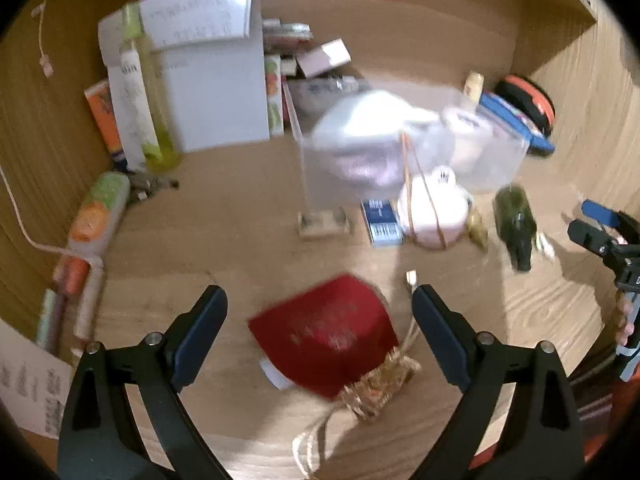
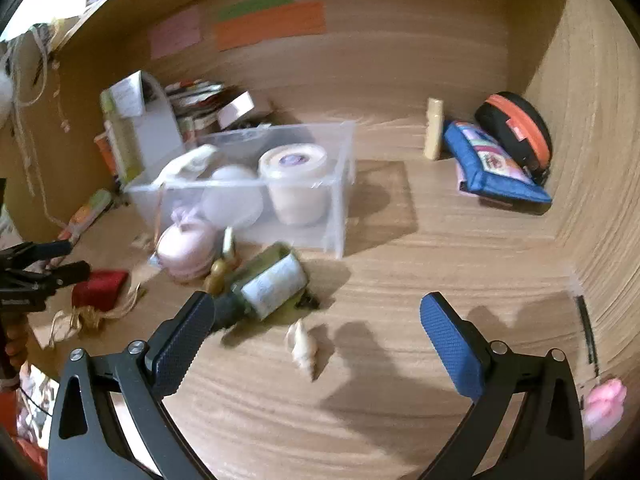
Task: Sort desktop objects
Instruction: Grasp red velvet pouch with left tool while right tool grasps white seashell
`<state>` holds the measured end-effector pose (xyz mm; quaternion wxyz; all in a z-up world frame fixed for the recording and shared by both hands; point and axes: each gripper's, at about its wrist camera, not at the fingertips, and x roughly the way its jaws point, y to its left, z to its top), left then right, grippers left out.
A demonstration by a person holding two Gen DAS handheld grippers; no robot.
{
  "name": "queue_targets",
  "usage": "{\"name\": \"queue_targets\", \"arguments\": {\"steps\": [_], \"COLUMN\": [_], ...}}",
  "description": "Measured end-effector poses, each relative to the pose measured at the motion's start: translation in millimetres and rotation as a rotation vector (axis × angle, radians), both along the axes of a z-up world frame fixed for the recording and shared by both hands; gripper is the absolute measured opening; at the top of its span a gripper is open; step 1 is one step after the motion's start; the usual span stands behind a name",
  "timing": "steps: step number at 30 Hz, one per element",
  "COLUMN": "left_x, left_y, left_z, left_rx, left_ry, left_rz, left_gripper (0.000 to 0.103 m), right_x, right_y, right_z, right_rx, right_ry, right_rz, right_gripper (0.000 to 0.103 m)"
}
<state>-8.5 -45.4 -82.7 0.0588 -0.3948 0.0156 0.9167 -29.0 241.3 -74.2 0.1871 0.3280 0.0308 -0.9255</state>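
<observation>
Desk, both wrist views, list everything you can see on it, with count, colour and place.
clear bin: 1, transparent, mid desk, holding a cream tub and pale rounded items
red pouch: 1, red with gold tassel, between left gripper's fingers, on desk
green bottle: 1, dark green, lying in front of bin
seashell: 1, cream, desk front
pink round box: 1, pink, beside bin
blue case: 1, blue, right back corner
black-orange round case: 1, leaning in that corner
papers and boxes: several, mostly white, left back
left gripper: open
right gripper: open, above the seashell
</observation>
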Motion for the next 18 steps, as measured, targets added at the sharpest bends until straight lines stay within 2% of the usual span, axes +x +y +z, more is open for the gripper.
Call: {"name": "queue_targets", "arguments": {"steps": [4, 6, 8, 11, 14, 15, 18], "left_x": [-3, -5, -7, -9, -13, -15, -17], "left_y": [3, 4, 7, 8, 8, 8, 8], "left_z": [-11, -16, -21, -25, -25, -24, -23], "left_rx": [0.022, 0.024, 0.001, -0.015, -0.009, -0.010, -0.021], "left_ry": [-0.034, -0.050, -0.060, -0.059, -0.068, -0.068, -0.060], "left_rz": [-0.007, -0.035, -0.043, -0.031, -0.021, -0.012, -0.002], "left_gripper": [0.095, 0.095, 0.095, 0.095, 0.094, 0.094, 0.081], "right_x": [6, 3, -2, -9, -11, -11, -10], "right_y": [-7, -9, -11, -13, -16, -17, -20], "right_z": [-12, -18, -23, -31, -36, -37, -38], "right_rx": [0.035, 0.043, 0.047, 0.057, 0.068, 0.071, 0.084], "right_ry": [-0.002, -0.028, -0.068, -0.114, -0.129, -0.133, -0.130], "right_rz": [0.017, 0.035, 0.052, 0.068, 0.080, 0.082, 0.089], "right_gripper": [0.100, 0.091, 0.070, 0.054, 0.044, 0.037, 0.028]}}
